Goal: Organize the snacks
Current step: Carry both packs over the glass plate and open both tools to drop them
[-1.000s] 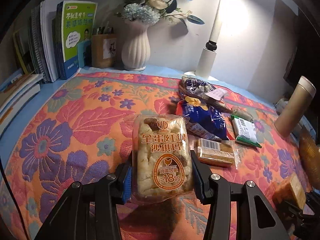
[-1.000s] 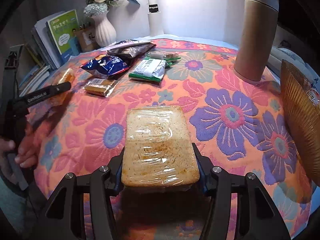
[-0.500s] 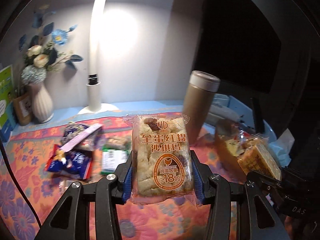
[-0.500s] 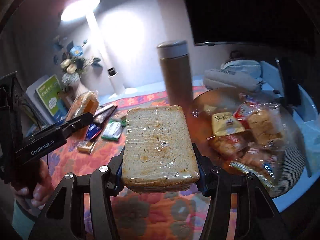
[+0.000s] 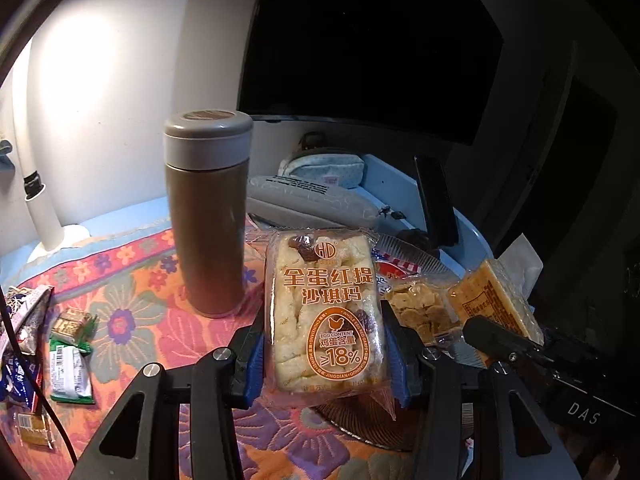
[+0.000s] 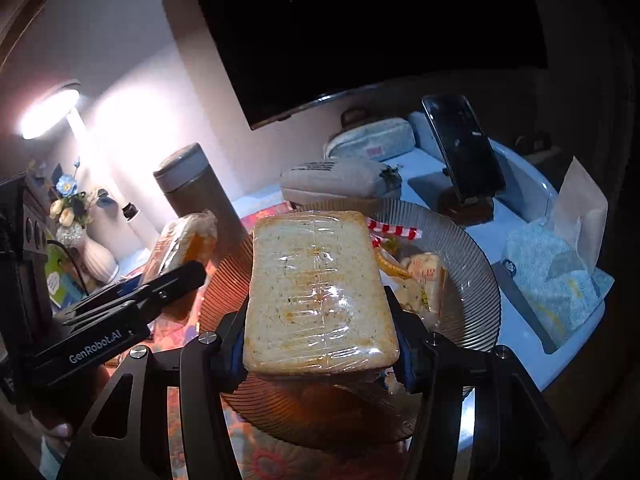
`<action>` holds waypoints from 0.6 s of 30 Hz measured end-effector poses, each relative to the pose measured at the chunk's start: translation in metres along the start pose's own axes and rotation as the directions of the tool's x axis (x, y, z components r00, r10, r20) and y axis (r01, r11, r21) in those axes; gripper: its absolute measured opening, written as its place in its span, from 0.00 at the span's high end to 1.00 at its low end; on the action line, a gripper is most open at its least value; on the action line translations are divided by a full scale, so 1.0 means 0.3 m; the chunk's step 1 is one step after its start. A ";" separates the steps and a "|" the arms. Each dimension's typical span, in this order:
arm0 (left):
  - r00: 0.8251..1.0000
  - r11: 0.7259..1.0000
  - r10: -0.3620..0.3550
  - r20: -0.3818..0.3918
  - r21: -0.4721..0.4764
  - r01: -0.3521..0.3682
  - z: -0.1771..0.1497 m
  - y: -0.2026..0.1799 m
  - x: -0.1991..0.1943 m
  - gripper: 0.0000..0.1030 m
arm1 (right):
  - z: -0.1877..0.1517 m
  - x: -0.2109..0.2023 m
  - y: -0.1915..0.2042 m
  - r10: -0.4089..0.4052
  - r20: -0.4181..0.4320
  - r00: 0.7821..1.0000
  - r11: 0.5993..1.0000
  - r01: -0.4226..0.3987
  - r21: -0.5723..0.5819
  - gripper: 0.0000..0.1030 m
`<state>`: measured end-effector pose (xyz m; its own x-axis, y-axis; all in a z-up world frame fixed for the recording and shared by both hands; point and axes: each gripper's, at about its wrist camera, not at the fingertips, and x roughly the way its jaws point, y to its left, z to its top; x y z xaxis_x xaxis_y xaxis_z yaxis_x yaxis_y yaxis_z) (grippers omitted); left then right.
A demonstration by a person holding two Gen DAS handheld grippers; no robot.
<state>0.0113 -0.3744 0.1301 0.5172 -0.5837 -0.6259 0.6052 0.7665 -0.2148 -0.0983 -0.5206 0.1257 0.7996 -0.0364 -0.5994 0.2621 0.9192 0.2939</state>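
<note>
My left gripper [image 5: 324, 356] is shut on a clear pack of sachima cake [image 5: 326, 312] with orange print, held above the near rim of the ribbed glass plate [image 5: 360, 424]. My right gripper [image 6: 320, 354] is shut on a wrapped slice of toast [image 6: 318, 288], held over the same plate [image 6: 476, 272], which holds several snack packs [image 6: 420, 284]. In the left wrist view the toast [image 5: 494, 304] and right gripper show at the right. In the right wrist view the left gripper and sachima pack [image 6: 184, 244] show at the left.
A tall brown thermos [image 5: 208, 212] stands left of the plate on the floral cloth [image 5: 132, 320]. Loose snack packs [image 5: 70, 364] lie at far left. Behind are pouches [image 5: 312, 200], a phone on a stand [image 6: 464, 152], a tissue pack [image 6: 556, 272], a lamp and vase [image 6: 96, 256].
Both grippers have swung right from the loose snacks to the glass plate, each still holding its pack. The thermos and plate are now close in front.
</note>
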 end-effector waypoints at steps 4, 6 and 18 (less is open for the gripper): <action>0.997 0.999 -0.052 -0.058 0.007 0.052 0.000 -0.044 0.072 0.46 | -0.001 0.029 -0.033 0.009 -0.029 1.000 1.000 -0.008 0.014 0.46; 0.996 0.998 -0.056 -0.071 0.012 0.057 -0.004 -0.059 0.089 0.37 | 0.001 0.037 -0.050 0.019 -0.046 0.999 0.999 -0.018 0.031 0.46; 1.000 0.999 -0.014 -0.014 -0.038 0.014 -0.049 0.048 -0.037 0.36 | -0.007 -0.025 0.018 0.062 -0.011 0.998 0.998 -0.062 0.003 0.45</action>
<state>0.0052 -0.3529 0.1229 0.4999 -0.5907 -0.6334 0.5887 0.7681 -0.2518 -0.1040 -0.5147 0.1301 0.8080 0.0248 -0.5886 0.2138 0.9187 0.3322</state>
